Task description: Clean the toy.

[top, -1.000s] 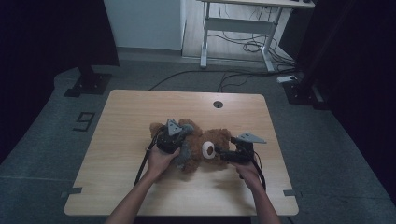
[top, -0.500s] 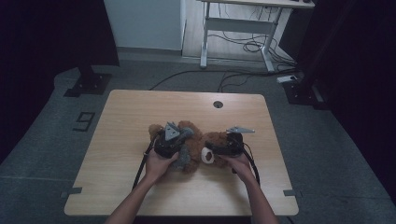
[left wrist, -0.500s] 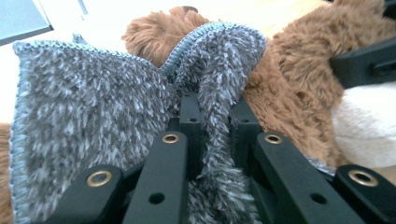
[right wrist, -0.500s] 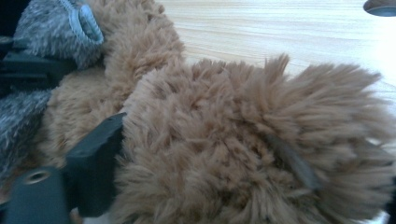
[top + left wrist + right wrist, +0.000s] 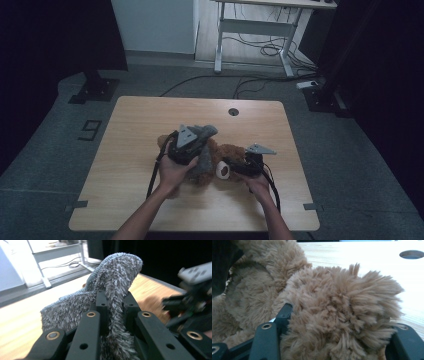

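A brown teddy bear (image 5: pixel 231 151) lies on the wooden table (image 5: pixel 150 115), its white muzzle toward the near edge. My left gripper (image 5: pixel 196 142) is lifted above the bear and shut on a grey fuzzy cloth (image 5: pixel 204 164), which hangs from it. In the left gripper view the cloth (image 5: pixel 117 272) bunches up between the left gripper (image 5: pixel 115 298) jaws and flops over them. My right gripper (image 5: pixel 232 167) sits at the bear's head. Its jaws have just been closing, and in the right gripper view brown fur (image 5: pixel 342 302) is squeezed between the right gripper (image 5: pixel 343 320) jaws.
A round cable hole (image 5: pixel 233 111) is in the table's far side. Beyond the table stand a white desk frame (image 5: pixel 252 25) and loose cables (image 5: pixel 260 50) on the floor. A black stand base (image 5: pixel 95 90) sits off the far left corner.
My left gripper rose with the grey cloth, pulling it up off the bear. My right gripper moved left onto the bear's head, and its jaws narrowed around the fur.
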`<state>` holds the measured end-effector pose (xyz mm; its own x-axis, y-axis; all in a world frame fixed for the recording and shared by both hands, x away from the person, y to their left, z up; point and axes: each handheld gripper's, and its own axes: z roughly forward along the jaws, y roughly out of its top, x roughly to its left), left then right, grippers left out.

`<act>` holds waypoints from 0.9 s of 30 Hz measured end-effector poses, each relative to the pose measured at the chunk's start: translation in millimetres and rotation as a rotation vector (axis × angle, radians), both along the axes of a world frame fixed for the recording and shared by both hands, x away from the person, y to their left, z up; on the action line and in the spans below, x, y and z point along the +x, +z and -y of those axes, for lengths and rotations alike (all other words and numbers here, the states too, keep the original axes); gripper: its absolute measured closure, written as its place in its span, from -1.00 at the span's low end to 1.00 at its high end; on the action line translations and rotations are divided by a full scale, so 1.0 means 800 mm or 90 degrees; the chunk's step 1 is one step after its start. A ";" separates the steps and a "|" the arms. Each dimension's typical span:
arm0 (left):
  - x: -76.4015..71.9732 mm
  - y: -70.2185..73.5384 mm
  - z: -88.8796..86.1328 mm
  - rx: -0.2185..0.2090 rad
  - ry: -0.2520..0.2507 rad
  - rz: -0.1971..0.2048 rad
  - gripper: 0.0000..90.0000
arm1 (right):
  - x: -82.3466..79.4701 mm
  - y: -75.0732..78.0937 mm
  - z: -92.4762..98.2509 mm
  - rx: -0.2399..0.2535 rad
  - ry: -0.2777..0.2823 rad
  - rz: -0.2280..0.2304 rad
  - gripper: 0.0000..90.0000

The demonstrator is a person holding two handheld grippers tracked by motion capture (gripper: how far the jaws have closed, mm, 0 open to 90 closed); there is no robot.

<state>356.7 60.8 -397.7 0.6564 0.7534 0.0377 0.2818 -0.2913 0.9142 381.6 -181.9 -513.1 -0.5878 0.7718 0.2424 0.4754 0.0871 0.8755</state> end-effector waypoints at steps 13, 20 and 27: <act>0.054 -0.065 0.132 0.145 -0.060 -0.091 0.75 | -0.018 0.000 -0.004 -0.045 0.004 0.054 -0.04; 0.056 -0.071 0.088 0.148 -0.023 -0.092 0.75 | -0.018 -0.002 -0.003 -0.041 -0.001 0.055 -0.03; 0.051 -0.067 0.023 0.115 0.012 -0.074 0.75 | -0.016 -0.004 -0.001 -0.023 -0.006 0.050 -0.02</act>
